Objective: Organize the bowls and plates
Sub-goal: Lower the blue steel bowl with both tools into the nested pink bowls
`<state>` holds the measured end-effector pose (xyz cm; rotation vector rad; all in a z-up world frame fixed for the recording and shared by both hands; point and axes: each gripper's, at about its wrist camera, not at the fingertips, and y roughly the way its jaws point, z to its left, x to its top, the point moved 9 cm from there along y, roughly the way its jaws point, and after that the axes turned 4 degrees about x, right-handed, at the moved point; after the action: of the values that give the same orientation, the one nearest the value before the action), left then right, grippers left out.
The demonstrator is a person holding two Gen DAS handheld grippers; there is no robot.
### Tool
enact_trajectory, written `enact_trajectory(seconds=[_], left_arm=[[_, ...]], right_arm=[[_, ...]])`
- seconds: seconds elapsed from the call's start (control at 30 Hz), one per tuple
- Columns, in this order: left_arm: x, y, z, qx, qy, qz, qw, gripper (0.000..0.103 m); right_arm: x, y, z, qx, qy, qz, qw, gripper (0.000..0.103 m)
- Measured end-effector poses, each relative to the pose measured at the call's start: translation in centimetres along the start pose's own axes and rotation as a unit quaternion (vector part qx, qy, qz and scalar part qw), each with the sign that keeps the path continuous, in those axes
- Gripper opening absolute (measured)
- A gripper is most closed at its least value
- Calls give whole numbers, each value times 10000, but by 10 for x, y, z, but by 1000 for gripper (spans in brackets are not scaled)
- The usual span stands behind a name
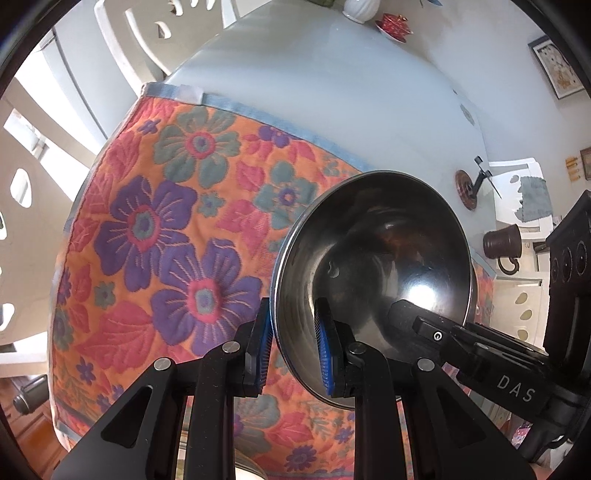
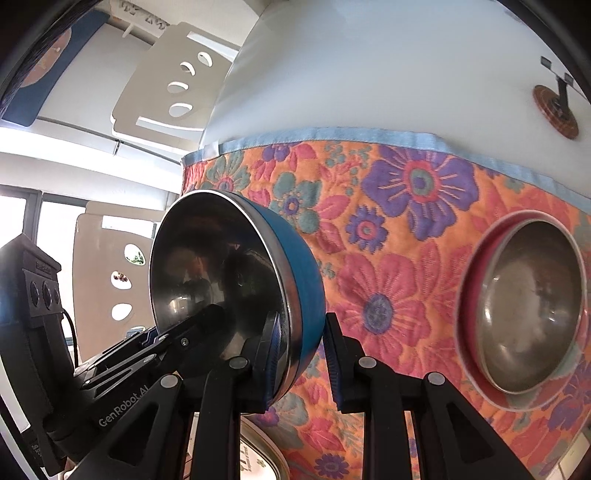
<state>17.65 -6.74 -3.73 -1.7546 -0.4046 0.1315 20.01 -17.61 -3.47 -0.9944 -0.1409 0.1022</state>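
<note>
A bowl, steel inside and blue outside, hangs tilted above the floral mat. My left gripper is shut on its rim, one pad inside and one outside. My right gripper is shut on the opposite rim in the same way. Each gripper shows in the other's view: the right gripper reaches in from the lower right, the left gripper from the lower left. A second bowl, steel inside with a red outside, rests on the mat to the right.
The mat covers the near part of a white table. Further back stand a brown coaster with a black stand, a dark mug, a red cup on a saucer and a white vase. White chairs surround the table.
</note>
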Motion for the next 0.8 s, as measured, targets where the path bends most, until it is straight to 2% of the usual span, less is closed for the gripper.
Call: enact_trajectory(seconds=[0.8], left_arm=[[-13,-3,-72,-9,645,-14,9979,19]], right_arm=[[-5,-56,-51,73,404,-439,9982,23]])
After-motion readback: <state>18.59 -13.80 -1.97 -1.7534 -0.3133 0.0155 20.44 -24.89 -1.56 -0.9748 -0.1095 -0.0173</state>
